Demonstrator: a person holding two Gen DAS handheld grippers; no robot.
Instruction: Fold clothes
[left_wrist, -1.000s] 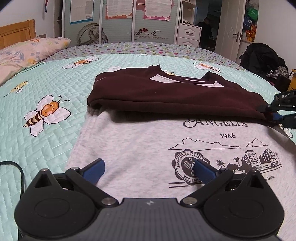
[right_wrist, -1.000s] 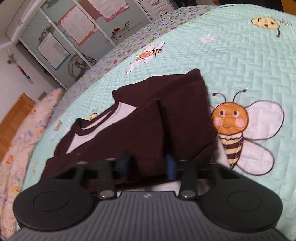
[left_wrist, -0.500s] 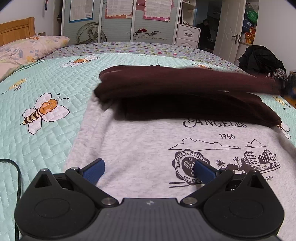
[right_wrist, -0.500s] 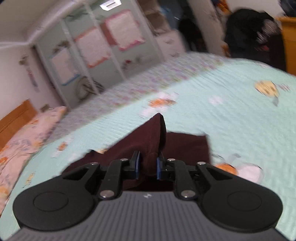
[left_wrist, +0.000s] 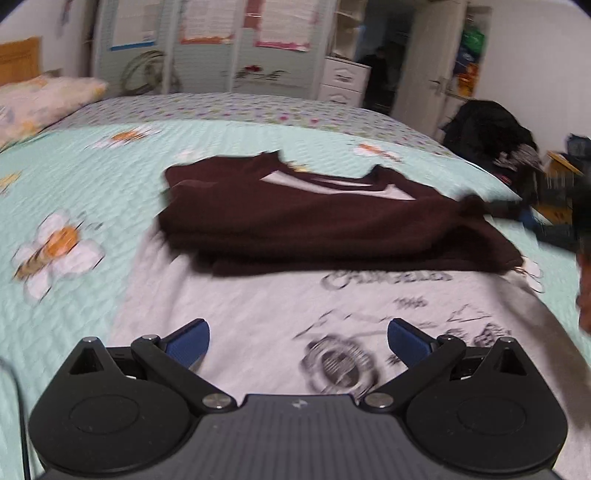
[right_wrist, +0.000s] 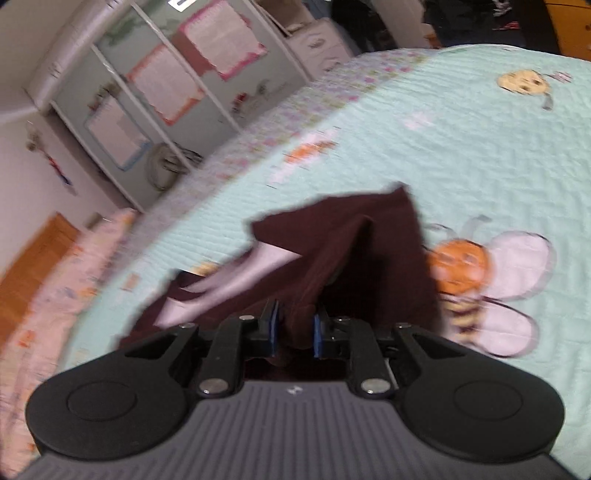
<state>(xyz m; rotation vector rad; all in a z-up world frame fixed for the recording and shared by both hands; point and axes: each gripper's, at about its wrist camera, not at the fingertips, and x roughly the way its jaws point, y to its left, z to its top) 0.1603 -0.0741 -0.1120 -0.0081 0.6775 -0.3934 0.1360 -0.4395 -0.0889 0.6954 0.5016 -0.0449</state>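
Right gripper (right_wrist: 294, 332): jaws narrowed onto a pinched ridge of the maroon sleeve (right_wrist: 332, 266), now raised off the bed (right_wrist: 461, 140) where a second ago it lay flat. Left gripper (left_wrist: 298, 338): jaws wide, empty, over the grey sweatshirt (left_wrist: 258, 314); folded sleeves lie at twelve o'clock. Judged: sleeve fold being adjusted.
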